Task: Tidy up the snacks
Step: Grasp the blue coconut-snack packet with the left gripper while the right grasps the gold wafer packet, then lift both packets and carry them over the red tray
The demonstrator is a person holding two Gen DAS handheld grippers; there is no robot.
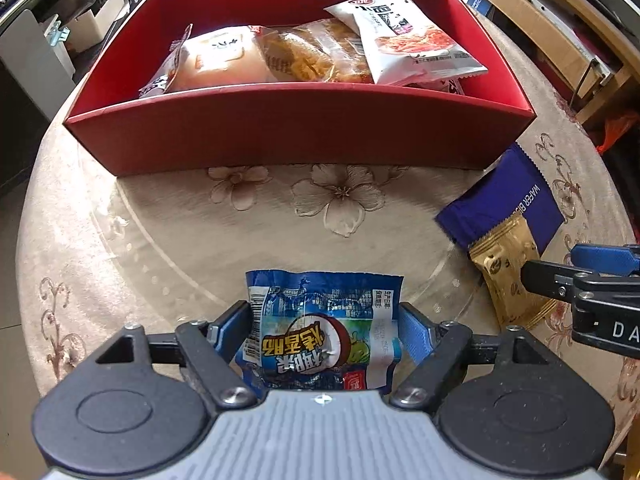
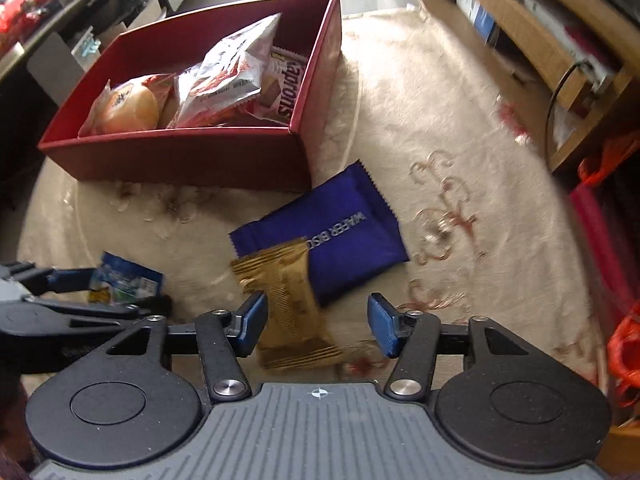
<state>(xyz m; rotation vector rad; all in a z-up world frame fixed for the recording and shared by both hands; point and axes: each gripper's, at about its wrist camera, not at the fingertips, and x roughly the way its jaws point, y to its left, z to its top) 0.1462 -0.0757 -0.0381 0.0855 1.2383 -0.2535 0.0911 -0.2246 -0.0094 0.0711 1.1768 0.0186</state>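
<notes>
The left gripper [image 1: 324, 330] clamps a blue snack packet [image 1: 322, 320], its length pointing toward the red box [image 1: 304, 128]. The right gripper [image 2: 316, 324] stands spread around the gold packet [image 2: 292, 308] near the box.

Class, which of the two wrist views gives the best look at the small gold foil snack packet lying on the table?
The right wrist view: the gold foil snack packet shows whole, overlapping the dark blue wafer biscuit packet, just ahead of the open right claw. The left wrist view shows it only at the edge, partly hidden behind that claw.
</notes>
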